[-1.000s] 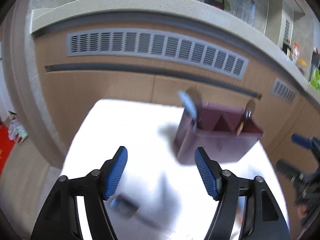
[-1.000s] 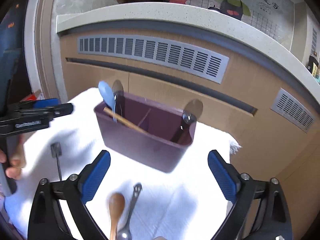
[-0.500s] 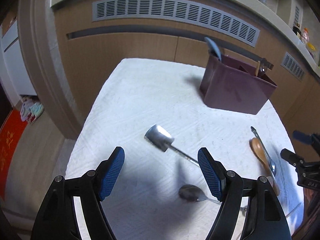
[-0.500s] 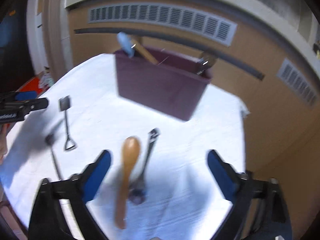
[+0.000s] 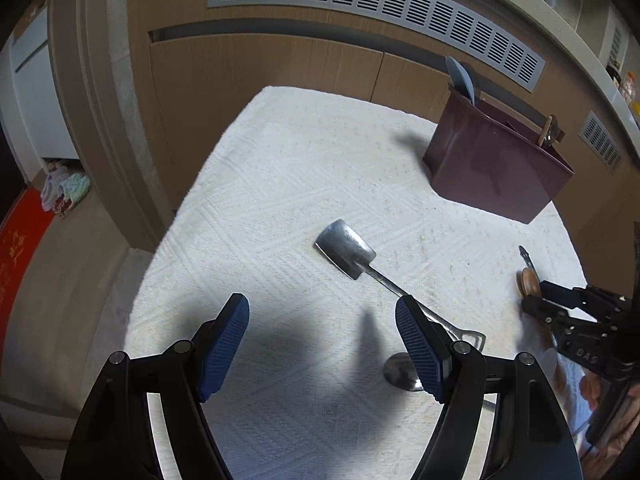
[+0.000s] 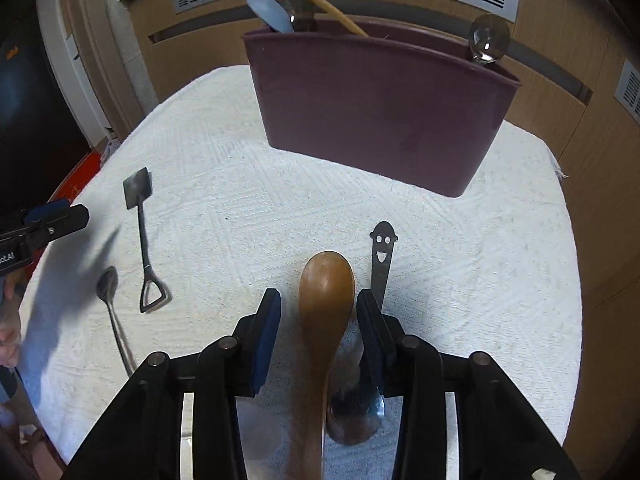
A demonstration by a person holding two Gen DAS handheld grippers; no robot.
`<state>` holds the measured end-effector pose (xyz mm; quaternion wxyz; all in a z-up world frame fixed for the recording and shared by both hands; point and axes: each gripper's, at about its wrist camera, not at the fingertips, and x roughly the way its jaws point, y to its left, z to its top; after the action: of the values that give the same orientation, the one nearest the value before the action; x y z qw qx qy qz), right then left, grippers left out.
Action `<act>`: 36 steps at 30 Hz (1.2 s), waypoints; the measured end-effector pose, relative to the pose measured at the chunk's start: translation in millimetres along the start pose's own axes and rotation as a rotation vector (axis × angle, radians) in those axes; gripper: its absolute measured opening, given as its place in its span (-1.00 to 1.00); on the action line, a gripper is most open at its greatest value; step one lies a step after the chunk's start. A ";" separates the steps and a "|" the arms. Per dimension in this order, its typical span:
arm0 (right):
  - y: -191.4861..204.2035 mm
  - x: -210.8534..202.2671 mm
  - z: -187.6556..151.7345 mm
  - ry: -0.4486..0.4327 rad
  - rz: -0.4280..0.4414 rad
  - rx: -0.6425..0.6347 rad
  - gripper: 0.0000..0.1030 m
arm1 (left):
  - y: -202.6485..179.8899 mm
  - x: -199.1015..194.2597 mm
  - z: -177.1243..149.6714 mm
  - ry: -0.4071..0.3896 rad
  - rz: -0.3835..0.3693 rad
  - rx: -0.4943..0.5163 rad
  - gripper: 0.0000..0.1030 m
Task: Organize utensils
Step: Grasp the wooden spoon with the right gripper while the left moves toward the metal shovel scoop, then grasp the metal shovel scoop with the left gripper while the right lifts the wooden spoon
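Observation:
On the white cloth (image 6: 240, 184) lies a wooden spoon (image 6: 326, 288), its bowl between the pads of my right gripper (image 6: 319, 304). The jaws are closing and a gap still shows at the left pad. A metal spoon with a smiley handle (image 6: 382, 248) lies just right of it, partly under the right finger. My left gripper (image 5: 322, 320) hangs open over the cloth. A shovel-shaped metal spoon (image 5: 346, 248) lies ahead of it, its handle passing under the right finger. A small metal spoon (image 5: 400, 372) lies by that finger. The maroon holder (image 6: 376, 112) holds a blue spoon (image 6: 272, 14), a wooden stick and a metal spoon.
Wooden cabinet fronts with a grey vent grille (image 5: 360, 4) rise right behind the table. The cloth's edge (image 5: 168, 232) drops off at the left toward the floor. A person's hand (image 6: 8, 336) shows at the left edge of the right wrist view.
Both grippers have come down toward the cloth. The right gripper's jaws have narrowed from wide open to close around the wooden spoon. The left gripper now faces the shovel spoon instead of the holder.

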<state>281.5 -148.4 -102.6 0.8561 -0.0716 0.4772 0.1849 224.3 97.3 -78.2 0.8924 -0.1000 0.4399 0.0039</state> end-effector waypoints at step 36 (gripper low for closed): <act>-32.9 -51.5 -22.9 -0.120 -0.139 0.059 -0.49 | -69.3 55.9 29.9 0.095 -0.007 0.165 0.13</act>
<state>251.6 -198.4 -73.1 0.8957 -0.0682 0.4241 0.1148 288.7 30.3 -92.2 0.8759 -0.0278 0.4800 -0.0402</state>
